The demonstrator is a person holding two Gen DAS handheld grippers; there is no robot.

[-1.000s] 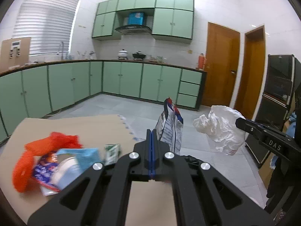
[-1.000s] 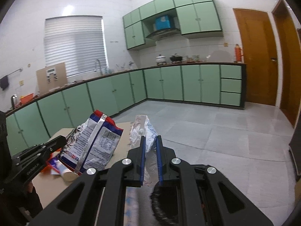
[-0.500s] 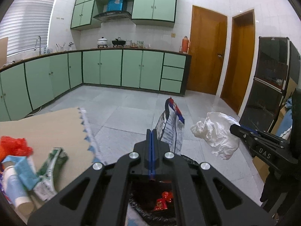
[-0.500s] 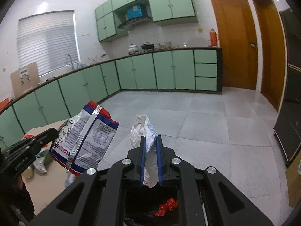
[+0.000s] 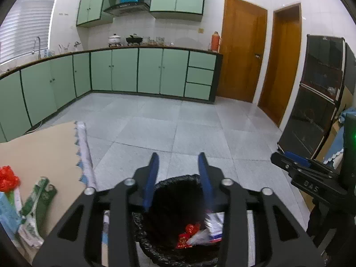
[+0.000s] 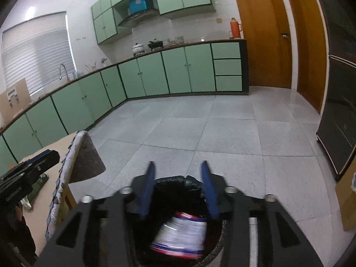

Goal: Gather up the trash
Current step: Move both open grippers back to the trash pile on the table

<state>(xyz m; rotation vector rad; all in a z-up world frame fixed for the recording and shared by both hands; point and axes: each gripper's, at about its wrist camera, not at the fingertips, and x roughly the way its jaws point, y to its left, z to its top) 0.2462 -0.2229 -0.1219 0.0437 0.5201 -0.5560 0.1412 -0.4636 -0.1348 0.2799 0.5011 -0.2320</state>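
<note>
Both tools are opening with nothing between the jaws: the left tool point(image 5: 178, 162) has let go of the snack bag point(image 6: 180, 235), and the right tool point(image 6: 176, 171) of the white wad it carried a second ago. The bag is dropping, blurred, into the black-lined bin point(image 5: 178, 211) directly below both tools. More trash point(image 5: 26, 209) remains on the tabletop point(image 5: 37, 151) to the left.

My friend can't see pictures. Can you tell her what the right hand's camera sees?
The right hand-held gripper, jaws opening with nothing between them, hangs over a black-lined trash bin as a blurry snack bag drops in. Behind is a green-cupboard kitchen.
</note>
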